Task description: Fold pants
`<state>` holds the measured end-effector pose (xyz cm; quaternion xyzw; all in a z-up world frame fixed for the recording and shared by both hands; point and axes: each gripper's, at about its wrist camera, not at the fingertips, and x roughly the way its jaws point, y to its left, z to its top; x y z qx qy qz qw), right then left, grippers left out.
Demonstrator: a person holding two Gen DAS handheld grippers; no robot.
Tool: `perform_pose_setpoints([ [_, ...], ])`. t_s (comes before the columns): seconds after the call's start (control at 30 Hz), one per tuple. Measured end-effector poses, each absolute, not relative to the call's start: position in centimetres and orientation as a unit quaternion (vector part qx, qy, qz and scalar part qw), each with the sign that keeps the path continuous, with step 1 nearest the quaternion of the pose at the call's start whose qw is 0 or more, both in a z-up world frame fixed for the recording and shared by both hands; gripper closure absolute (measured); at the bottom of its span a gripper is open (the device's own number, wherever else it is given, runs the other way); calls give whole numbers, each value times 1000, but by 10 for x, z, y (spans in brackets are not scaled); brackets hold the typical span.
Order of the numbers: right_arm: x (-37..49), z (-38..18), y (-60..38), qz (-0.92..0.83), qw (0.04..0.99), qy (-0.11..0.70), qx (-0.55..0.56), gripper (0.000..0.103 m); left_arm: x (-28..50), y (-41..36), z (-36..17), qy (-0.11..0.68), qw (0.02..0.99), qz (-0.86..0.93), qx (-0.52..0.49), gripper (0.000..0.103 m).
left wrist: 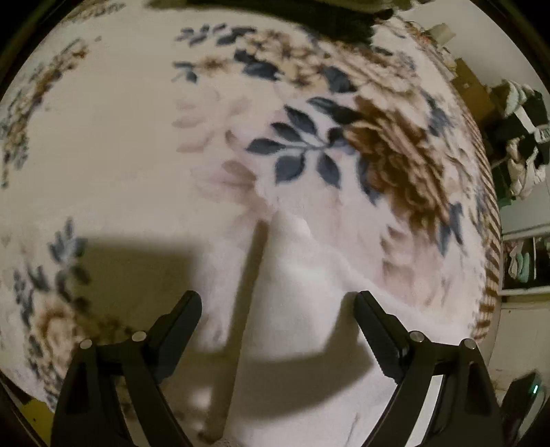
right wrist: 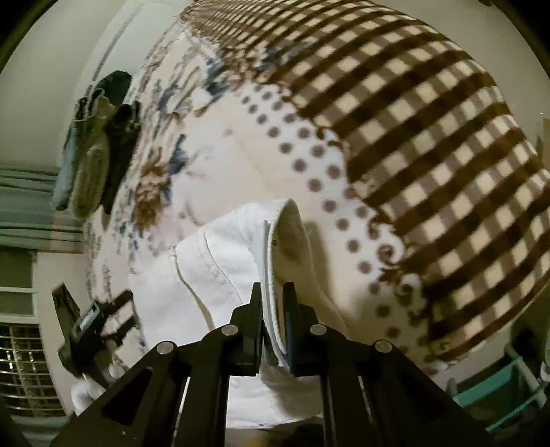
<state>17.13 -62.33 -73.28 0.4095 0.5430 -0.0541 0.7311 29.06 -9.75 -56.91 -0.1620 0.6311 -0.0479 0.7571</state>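
My right gripper was clenched on the hem of the white denim pants, lifted above the floral fleece blanket. Left gripper hung released over a pant leg (blurred). Fold just begun; next, I judged, left must grasp.

My left tool is hanging over the white pants with its two fingers spread wide apart and nothing between them. The pants are lying on the floral blanket, two pale legs running away from me with a narrow shadowed gap between them. The tool is casting a broad dark shadow across the near cloth. A dark garment is sitting at the far edge of the blanket. Off to my right, a heap of clothes is piling up beside the bed.
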Motion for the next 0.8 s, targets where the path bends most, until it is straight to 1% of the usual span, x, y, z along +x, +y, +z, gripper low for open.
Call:
perform_pose_setpoints([
  [0.1, 167, -736, -627, -73, 730, 552, 398, 93, 306, -85, -590, 644, 742, -33, -183, 10],
  [0.2, 170, -745, -628, -73, 723, 565, 391, 92, 308, -78, -585, 644, 739, -35, -194, 11],
  [0.23, 171, -748, -629, -71, 721, 569, 389, 86, 305, -77, -579, 639, 744, -37, -192, 11],
  [0.3, 173, -752, -632, -52, 710, 569, 412, 70, 295, -72, -561, 626, 755, -45, -189, 11],
  [0.33, 171, -753, -636, -52, 702, 571, 424, 55, 286, -69, -551, 619, 761, -48, -188, 11],
  [0.37, 165, -752, -640, -58, 695, 570, 435, 50, 276, -67, -544, 613, 766, -49, -186, 11],
  [0.47, 139, -751, -651, -60, 681, 551, 479, 42, 244, -60, -532, 609, 770, -51, -185, 11],
  [0.57, 120, -770, -651, -67, 650, 566, 503, 42, 216, -59, -536, 620, 760, -51, -189, 11],
  [0.63, 111, -795, -647, -81, 605, 593, 525, 42, 203, -63, -546, 633, 748, -52, -194, 11],
  [0.67, 108, -803, -644, -79, 590, 593, 542, 42, 198, -66, -552, 641, 740, -55, -196, 11],
  [0.7, 104, -811, -641, -70, 576, 581, 570, 44, 197, -74, -558, 648, 734, -56, -195, 11],
  [0.73, 102, -816, -636, -59, 573, 564, 591, 59, 193, -78, -565, 655, 727, -58, -195, 11],
  [0.77, 101, -816, -633, -62, 580, 560, 588, 73, 189, -80, -570, 660, 723, -61, -196, 11],
  [0.8, 101, -813, -630, -68, 592, 557, 578, 75, 188, -84, -575, 666, 719, -64, -191, 11],
])
